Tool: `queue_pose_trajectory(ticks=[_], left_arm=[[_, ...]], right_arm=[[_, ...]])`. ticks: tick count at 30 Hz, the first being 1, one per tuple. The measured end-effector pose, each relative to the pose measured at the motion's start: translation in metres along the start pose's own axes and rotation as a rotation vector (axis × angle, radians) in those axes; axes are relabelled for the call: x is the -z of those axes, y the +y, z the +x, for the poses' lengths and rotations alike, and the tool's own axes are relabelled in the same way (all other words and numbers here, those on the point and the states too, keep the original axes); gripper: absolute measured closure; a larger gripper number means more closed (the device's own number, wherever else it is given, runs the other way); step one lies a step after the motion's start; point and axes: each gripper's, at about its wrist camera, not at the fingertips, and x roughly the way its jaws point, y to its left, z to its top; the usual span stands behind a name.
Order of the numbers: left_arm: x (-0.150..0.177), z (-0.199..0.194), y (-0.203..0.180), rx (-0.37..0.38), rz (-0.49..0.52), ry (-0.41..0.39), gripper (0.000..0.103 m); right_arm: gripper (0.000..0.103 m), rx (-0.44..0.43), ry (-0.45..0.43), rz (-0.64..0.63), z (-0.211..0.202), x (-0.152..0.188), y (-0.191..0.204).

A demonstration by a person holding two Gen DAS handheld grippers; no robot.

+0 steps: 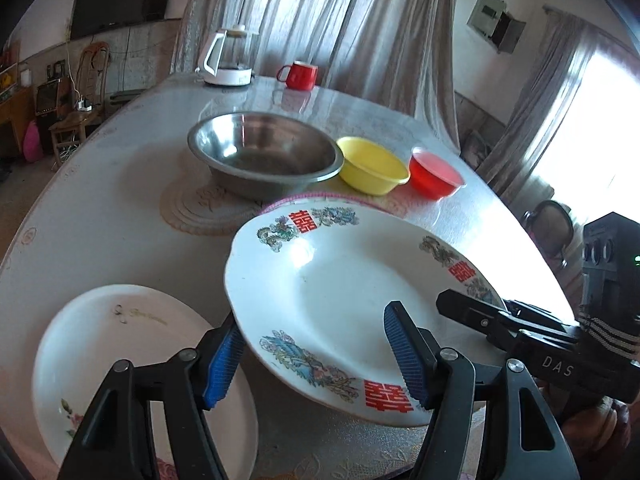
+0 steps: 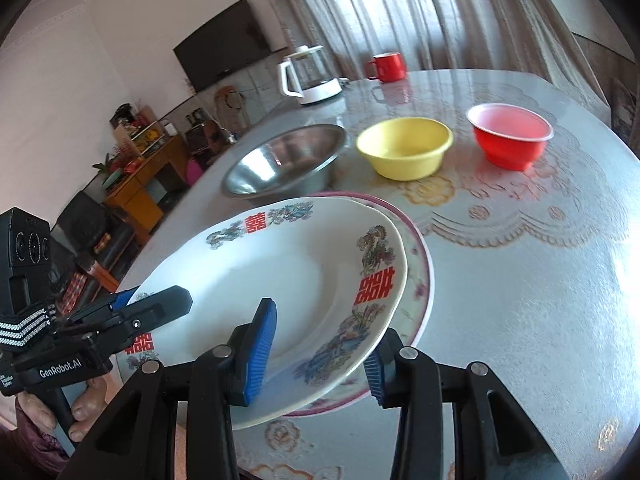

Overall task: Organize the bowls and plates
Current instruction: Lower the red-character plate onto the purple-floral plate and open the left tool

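A white plate with dragon designs and red characters is held tilted above the table by both grippers. My left gripper clamps its near-left rim. My right gripper clamps its right rim, and shows in the left wrist view. Beneath it lies a pink-rimmed plate. A white floral plate lies on the table at the left. A steel bowl, a yellow bowl and a red bowl stand in a row behind.
A glass kettle on a white base and a red mug stand at the table's far edge. Curtains hang behind. The round table has a patterned cover.
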Motion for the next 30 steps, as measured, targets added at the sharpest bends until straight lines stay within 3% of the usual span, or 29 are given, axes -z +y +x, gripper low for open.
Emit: queue_pose_trajectory(ticks=[3, 8, 12, 16, 19, 22, 27, 30], left_arm=[[0.003, 0.008, -0.001, -0.004, -0.002, 0.014, 0.035], [0.002, 0.015, -0.008, -0.073, 0.041, 0.023, 0.033], [0.005, 0.015, -0.006, -0.038, 0.027, 0.034, 0.03], [0.006, 0.013, -0.009, -0.022, 0.029, 0.036, 0.022], [0.006, 0.008, -0.011, -0.069, 0.035, 0.002, 0.0], [0.005, 0.003, -0.007, -0.058, 0.019, -0.015, 0.0], [0.005, 0.003, 0.0, -0.178, -0.007, -0.012, 0.0], [0.009, -0.001, 0.004, -0.188, -0.007, -0.024, 0.0]], right_arm=[[0.063, 0.023, 0.01, 0.025, 0.004, 0.002, -0.011], [0.063, 0.093, -0.014, -0.034, 0.005, 0.002, -0.011], [0.063, 0.096, -0.007, -0.027, 0.007, 0.005, -0.016], [0.061, 0.081, -0.012, 0.011, 0.003, 0.006, -0.023], [0.061, 0.081, -0.031, 0.021, -0.003, 0.004, -0.027], [0.061, 0.084, -0.048, 0.025, -0.006, 0.002, -0.031], [0.06, 0.134, -0.071, -0.01, 0.001, -0.018, -0.031], [0.06, 0.152, -0.065, -0.075, 0.016, -0.037, -0.026]])
